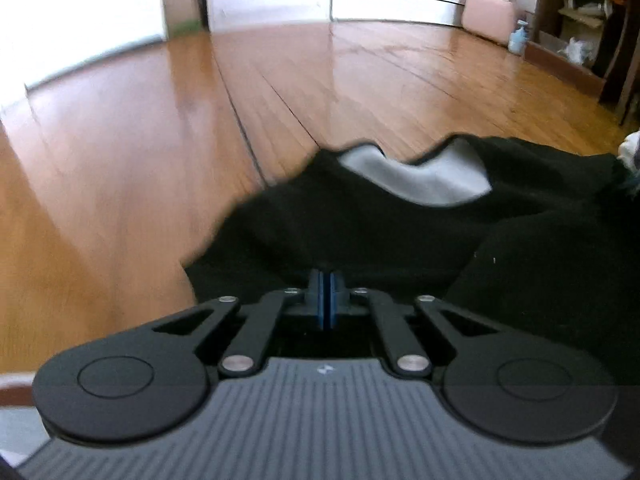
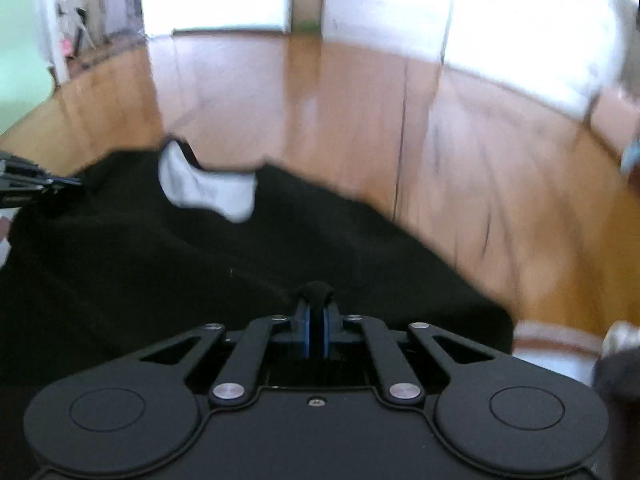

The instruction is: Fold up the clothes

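I hold the left gripper [image 1: 327, 276] with its jaws drawn together, the blue pads [image 1: 320, 300] nearly meeting. Black fabric lies directly ahead of the tips, but the left wrist view does not show cloth between the pads, so I cannot tell whether they pinch it.

The right gripper [image 2: 317, 294] has its jaws narrow and clamped on a small bunched fold of the garment [image 2: 200, 264], which rises as a dark hump over the fingertips.

The garment [image 1: 360, 220] is black with a pale grey lining [image 1: 424, 176] exposed at its far edge. It lies on the wooden floor [image 1: 160, 120], spreading from both grippers out toward the middle of the floor. Its far edge is wavy and uneven. In the right wrist view the lining [image 2: 208, 190] shows left of centre, and the floor [image 2: 480, 160] is bare to the right of the garment.

At the left edge of the right wrist view, the tip of the left gripper [image 2: 60, 182] meets the garment's left side.

Both views are motion-blurred, mostly along the garment's edges and the floor boards.

At the far right corner of the floor stand a pink case [image 1: 488, 14] and a small blue bottle [image 1: 518, 38], just beside each other and well apart from the garment.
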Demonstrator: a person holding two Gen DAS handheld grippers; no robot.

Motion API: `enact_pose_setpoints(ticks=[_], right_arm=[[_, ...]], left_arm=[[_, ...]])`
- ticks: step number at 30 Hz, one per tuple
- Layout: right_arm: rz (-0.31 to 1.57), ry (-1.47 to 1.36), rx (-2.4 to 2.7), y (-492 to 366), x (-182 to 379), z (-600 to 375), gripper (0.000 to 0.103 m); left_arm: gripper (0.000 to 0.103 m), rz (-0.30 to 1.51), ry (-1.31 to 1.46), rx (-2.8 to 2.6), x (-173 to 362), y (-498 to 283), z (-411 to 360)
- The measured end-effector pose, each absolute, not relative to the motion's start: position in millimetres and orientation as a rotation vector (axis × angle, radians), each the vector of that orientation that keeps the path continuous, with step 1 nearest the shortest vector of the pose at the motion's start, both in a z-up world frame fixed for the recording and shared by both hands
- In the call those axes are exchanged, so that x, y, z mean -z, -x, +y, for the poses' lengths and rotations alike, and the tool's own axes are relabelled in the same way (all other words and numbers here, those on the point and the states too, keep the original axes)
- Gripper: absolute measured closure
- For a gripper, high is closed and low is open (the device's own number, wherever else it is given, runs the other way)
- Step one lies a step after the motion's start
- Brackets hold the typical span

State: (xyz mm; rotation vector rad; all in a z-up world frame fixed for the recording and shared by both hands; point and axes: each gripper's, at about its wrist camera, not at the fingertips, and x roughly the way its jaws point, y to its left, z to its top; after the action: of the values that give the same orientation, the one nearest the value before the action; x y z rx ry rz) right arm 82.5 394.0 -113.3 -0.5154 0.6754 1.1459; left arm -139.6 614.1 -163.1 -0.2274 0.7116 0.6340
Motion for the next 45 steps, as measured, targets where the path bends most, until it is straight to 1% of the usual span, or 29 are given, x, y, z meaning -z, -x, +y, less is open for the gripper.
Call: enact_pose_setpoints(ticks=[3,5,6,7,9,10,11,12,13,14,15,16,18,20,24,27,31,32,33,34,39,41,42,43,44,45], right_arm=[[0.581,0.498,-1.140,-79.3,92.3,388.2,0.097],[0.605,0.488,-1.123,-89.1,91.6,393.2,0.096],[0.625,0.496,-1.110,-94.6,93.4,397.3,0.093],[0.676,0.545,-1.080,-102.0,103.4,407.5,0.092],[0.767,0.639,-1.017,-116.3,122.4,427.2,0.080],[0.772,0.671,-0.986,-121.9,127.3,433.8,0.077],[0.773,0.687,-0.961,-127.5,129.9,439.4,0.076],[0.760,0.650,-0.961,-133.5,124.1,441.3,0.073],[0.748,0.612,-0.961,-139.6,118.3,443.3,0.067],[0.740,0.569,-0.965,-146.0,112.2,445.7,0.064],[0.754,0.507,-0.987,-153.7,105.4,449.5,0.059],[0.774,0.449,-1.003,-161.4,99.1,454.7,0.056],[0.875,0.368,-1.001,-176.6,90.9,476.4,0.052],[0.996,0.337,-1.010,-186.2,87.2,505.9,0.052],[1.108,0.492,-1.139,-170.0,89.1,570.5,0.052],[0.998,0.672,-1.158,-139.7,101.4,593.8,0.049],[1.013,0.649,-1.133,-137.1,126.2,610.6,0.049],[0.991,0.653,-1.130,-135.1,128.8,614.3,0.049],[0.965,0.662,-1.127,-133.1,131.0,617.5,0.057],[0.924,0.686,-1.128,-130.9,131.1,619.2,0.096],[0.693,0.671,-1.000,-138.2,103.0,612.0,0.096],[0.754,0.664,-0.968,-153.9,111.3,613.7,0.094],[0.784,0.660,-0.952,-161.7,115.4,614.6,0.096],[0.812,0.644,-0.937,-168.6,117.2,612.2,0.093],[0.827,0.581,-0.926,-172.2,110.1,597.6,0.088],[0.842,0.518,-0.915,-175.8,103.1,583.1,0.086]], left_arm=[[0.101,0.615,0.337,-0.693,145.7,160.3,634.3],[0.100,0.573,0.447,-0.709,145.6,172.2,650.1],[0.100,0.567,0.510,-0.713,152.5,175.4,657.4],[0.097,0.576,0.542,-0.727,160.8,175.7,661.1],[0.078,0.627,0.564,-0.761,178.2,171.9,663.8],[0.062,0.646,0.583,-0.773,184.7,171.4,666.1],[0.060,0.632,0.597,-0.772,185.4,173.4,667.8],[0.057,0.606,0.609,-0.766,184.4,176.1,669.3],[0.047,0.579,0.617,-0.767,180.6,179.4,671.1],[0.038,0.550,0.616,-0.772,177.4,182.4,672.3],[0.037,0.537,0.617,-0.770,175.7,183.8,672.7],[0.037,0.528,0.621,-0.764,174.3,184.6,672.9],[0.037,0.510,0.627,-0.753,171.7,186.2,673.1],[0.041,0.541,0.634,-0.738,174.4,177.4,673.4],[0.044,0.592,0.573,-0.717,178.1,164.9,665.8],[0.044,0.591,0.567,-0.708,176.7,166.1,665.4],[0.044,0.577,0.590,-0.711,175.7,173.0,668.9],[0.044,0.580,0.587,-0.710,175.9,173.5,668.7],[0.044,0.586,0.580,-0.707,176.2,173.8,668.3],[0.044,0.593,0.570,-0.710,176.6,173.7,667.6],[0.044,0.656,0.533,-0.750,181.0,167.3,666.2],[0.044,0.682,0.505,-0.764,183.7,162.9,664.4],[0.044,0.696,0.491,-0.771,185.0,160.7,663.4],[0.044,0.702,0.477,-0.777,185.9,159.2,662.3],[0.044,0.703,0.464,-0.777,185.9,158.3,660.9],[0.044,0.702,0.452,-0.775,185.6,157.7,659.4]])
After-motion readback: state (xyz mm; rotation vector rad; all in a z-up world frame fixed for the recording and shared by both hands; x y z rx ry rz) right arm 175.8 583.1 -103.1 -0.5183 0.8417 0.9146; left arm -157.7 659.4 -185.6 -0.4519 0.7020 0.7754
